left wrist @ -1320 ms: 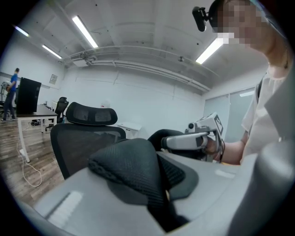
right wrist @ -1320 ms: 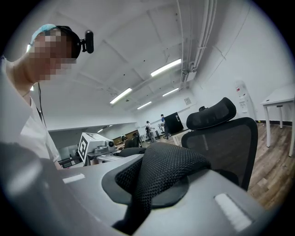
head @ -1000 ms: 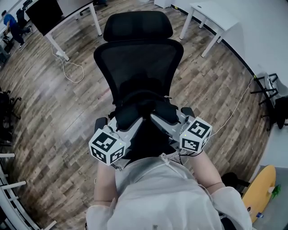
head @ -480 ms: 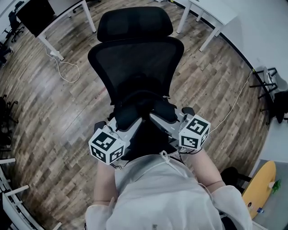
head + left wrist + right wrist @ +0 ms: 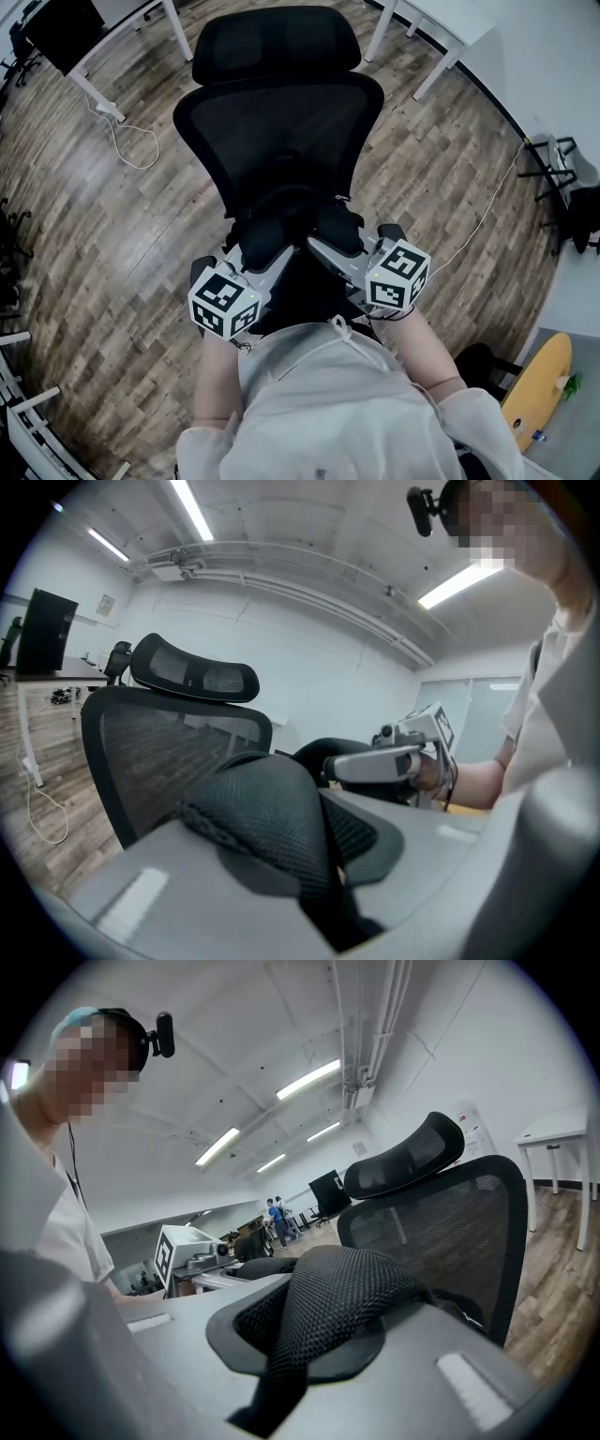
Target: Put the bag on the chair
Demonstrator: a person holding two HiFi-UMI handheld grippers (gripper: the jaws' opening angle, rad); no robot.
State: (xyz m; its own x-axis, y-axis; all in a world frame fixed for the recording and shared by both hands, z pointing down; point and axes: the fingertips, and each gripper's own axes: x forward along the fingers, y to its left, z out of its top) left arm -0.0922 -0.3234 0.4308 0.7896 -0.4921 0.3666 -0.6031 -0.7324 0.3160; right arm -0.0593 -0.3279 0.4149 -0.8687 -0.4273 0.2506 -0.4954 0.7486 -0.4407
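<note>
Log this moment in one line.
left gripper: shut on bag | right gripper: shut on bag | bag: held by mesh straps before chair backrest

From above, the chair [image 5: 281,122] fills the upper middle of the frame, its headrest [image 5: 277,42] at the top and the backrest below it. The bag [image 5: 302,281] sits at centre, just below the backrest and directly above the person [image 5: 328,403], who takes up the bottom edge. The left gripper [image 5: 267,255] lies on the bag's left and the right gripper [image 5: 326,248] on its right, each with one bag strap between its jaws. Whether the bag rests on the seat I cannot tell. A desk [image 5: 92,96] stands upper left with a cable [image 5: 131,145] on the floor beside it; a second desk [image 5: 450,23] stands upper right.
</note>
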